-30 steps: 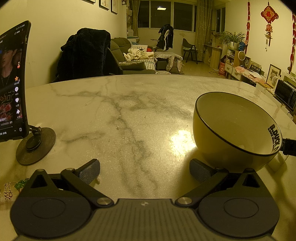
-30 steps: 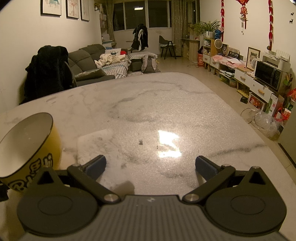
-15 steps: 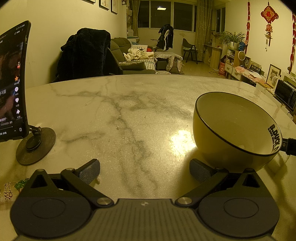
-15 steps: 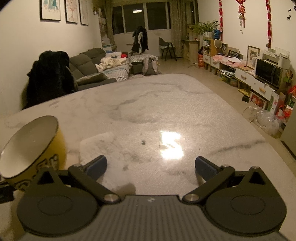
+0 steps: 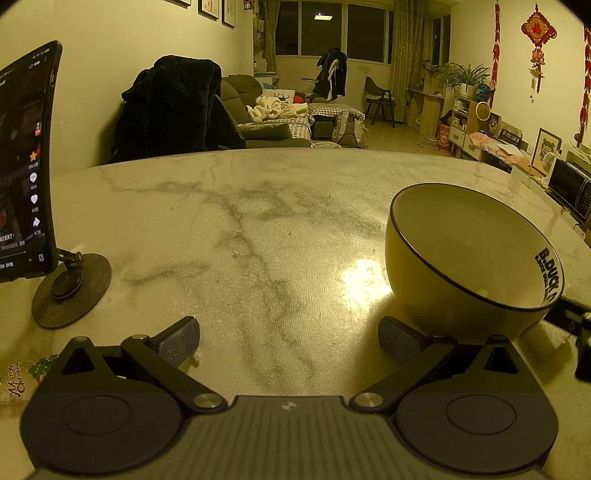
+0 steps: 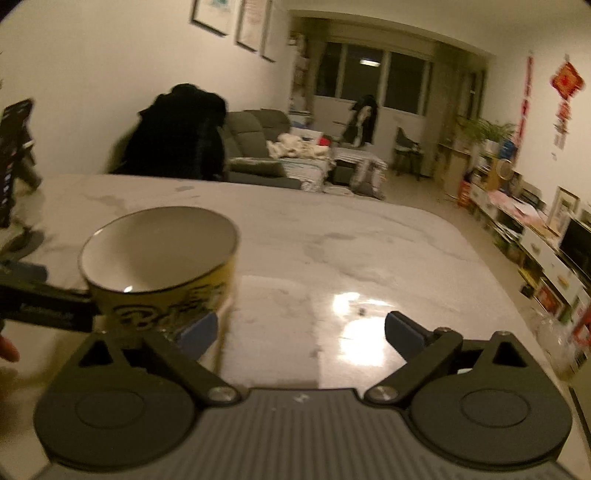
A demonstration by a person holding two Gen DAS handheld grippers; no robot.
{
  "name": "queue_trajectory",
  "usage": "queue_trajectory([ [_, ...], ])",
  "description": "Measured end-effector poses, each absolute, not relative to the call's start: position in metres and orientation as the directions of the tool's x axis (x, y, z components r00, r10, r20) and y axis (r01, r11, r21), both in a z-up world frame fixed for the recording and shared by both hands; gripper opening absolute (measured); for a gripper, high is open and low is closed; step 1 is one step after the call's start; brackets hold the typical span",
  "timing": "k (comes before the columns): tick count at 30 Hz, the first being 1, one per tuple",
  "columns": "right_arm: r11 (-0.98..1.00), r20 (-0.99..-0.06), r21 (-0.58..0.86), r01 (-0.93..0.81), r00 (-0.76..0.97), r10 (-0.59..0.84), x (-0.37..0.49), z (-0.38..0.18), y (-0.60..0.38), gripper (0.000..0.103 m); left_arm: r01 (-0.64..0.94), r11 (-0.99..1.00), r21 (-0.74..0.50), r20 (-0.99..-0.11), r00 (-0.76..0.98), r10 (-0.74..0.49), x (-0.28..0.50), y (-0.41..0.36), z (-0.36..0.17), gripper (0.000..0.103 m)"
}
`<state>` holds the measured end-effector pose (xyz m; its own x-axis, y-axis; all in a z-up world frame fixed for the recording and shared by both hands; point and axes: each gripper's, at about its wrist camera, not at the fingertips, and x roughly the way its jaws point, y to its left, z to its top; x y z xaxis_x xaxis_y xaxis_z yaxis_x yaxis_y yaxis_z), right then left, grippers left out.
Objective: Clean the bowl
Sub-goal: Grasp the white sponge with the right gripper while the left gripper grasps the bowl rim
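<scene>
Both the left gripper (image 5: pixel 290 341) and right gripper (image 6: pixel 301 330) are gaping empty; the yellow bowl (image 5: pixel 469 258) is sitting at two o'clock on the marble table (image 5: pixel 240 221).

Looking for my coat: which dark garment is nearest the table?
The bulky dark coat right behind the table's far edge; the other garment hangs far off by the window.

Left wrist: low over the table (image 5: pixel 258 229), facing the far windows, bowl (image 5: pixel 469 258) close at right.
Right wrist: higher, tilted, blurred, bowl (image 6: pixel 159 266) close at left.
Shared: bowl, table, sofa (image 5: pixel 258 122).
</scene>
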<state>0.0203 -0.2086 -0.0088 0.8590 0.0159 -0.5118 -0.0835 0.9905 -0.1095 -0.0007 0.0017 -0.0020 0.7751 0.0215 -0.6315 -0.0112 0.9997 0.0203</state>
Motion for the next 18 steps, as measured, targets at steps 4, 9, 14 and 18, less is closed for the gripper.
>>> queue_trajectory([
  [4, 0.980, -0.503, -0.154, -0.124, 0.864, 0.030, 0.013, -0.009, -0.211, 0.088, 0.007, 1.000, 0.006, -0.631, 0.775, -0.001, -0.001, 0.005, -0.001, 0.103],
  [9, 0.964, -0.493, -0.207, -0.170, 0.868, 0.047, 0.005, -0.008, -0.208, 0.086, 0.026, 0.998, -0.051, -0.637, 0.769, -0.053, -0.006, 0.015, 0.003, 0.103],
  [14, 0.964, -0.497, -0.201, -0.174, 0.866, 0.053, 0.005, -0.007, -0.176, 0.085, 0.026, 0.994, -0.109, -0.618, 0.781, -0.088, -0.013, 0.025, 0.013, 0.103],
  [18, 0.962, -0.481, -0.213, -0.173, 0.875, 0.051, -0.004, -0.002, -0.176, 0.084, 0.022, 0.994, -0.108, -0.602, 0.794, -0.084, -0.016, 0.027, 0.025, 0.103],
])
